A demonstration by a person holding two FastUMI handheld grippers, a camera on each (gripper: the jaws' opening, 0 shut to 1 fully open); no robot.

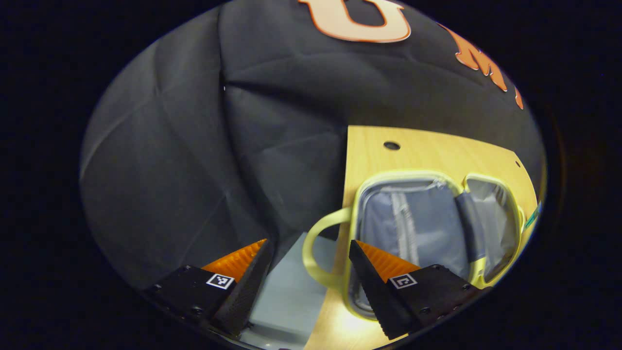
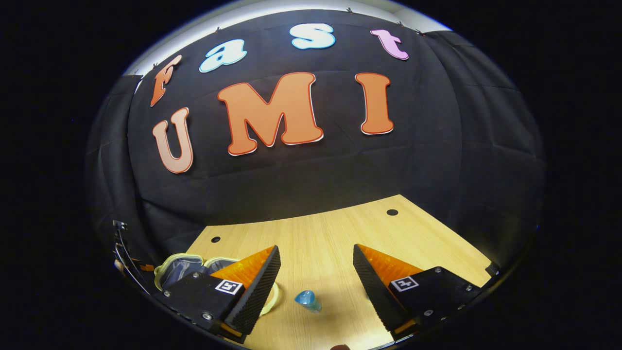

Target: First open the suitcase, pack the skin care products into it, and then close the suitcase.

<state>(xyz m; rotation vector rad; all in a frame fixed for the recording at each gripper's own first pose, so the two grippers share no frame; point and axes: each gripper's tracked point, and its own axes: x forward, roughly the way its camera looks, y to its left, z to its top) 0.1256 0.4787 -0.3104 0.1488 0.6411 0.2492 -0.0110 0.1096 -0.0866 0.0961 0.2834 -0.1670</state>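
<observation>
Suitcase open on the table, both grippers released.

I see the suitcase [image 1: 427,228] lying unzipped just ahead of my left gripper [image 1: 311,262]; a small blue skin care bottle [image 2: 307,299] sits on the table [image 2: 330,233] between my right gripper's [image 2: 316,272] spread, empty fingers.

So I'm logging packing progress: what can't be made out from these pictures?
- Suitcase, left gripper view: near corner hidden behind a finger; far half cut by the edge.
- Suitcase, right gripper view: mostly behind that gripper's finger.
- Blue item, right gripper view: too small to identify.
</observation>
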